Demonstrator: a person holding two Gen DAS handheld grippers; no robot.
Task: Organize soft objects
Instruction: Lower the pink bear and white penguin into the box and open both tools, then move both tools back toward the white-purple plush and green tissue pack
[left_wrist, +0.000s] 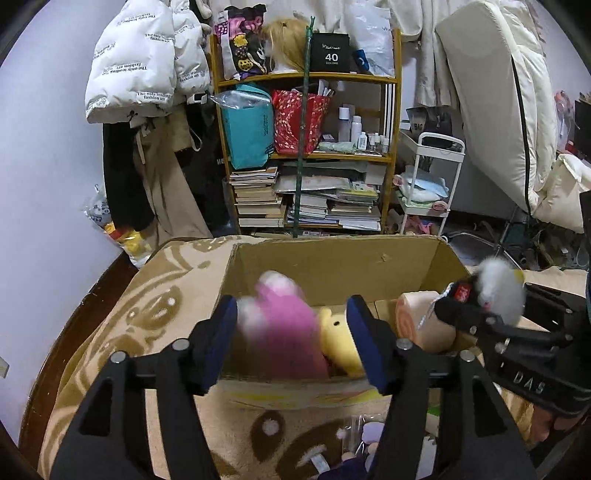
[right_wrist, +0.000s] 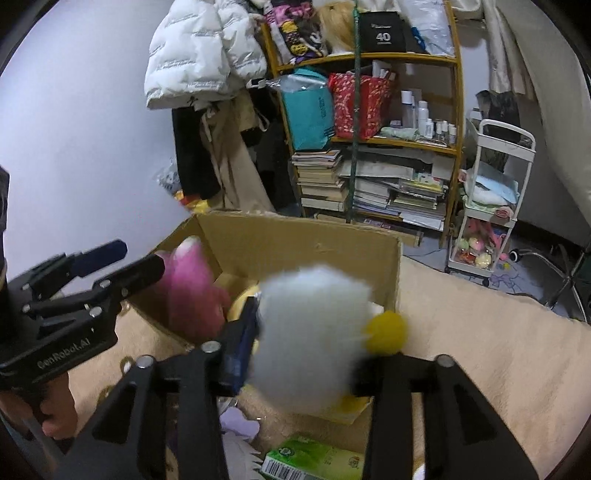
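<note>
- Underfoot, a beige patterned blanket carries an open cardboard box; behind it stand a crowded wooden bookshelf, a white puffer jacket on the wall and a white trolley.
- Left gripper: jaws apart over the box's near wall, the blurred pink plush toy between them, not pinched, above a yellow plush inside.
- Right gripper: a fuzzy white plush with a yellow ball fills its jaws over the box's right end; whether the pads press on it is hidden.
</note>
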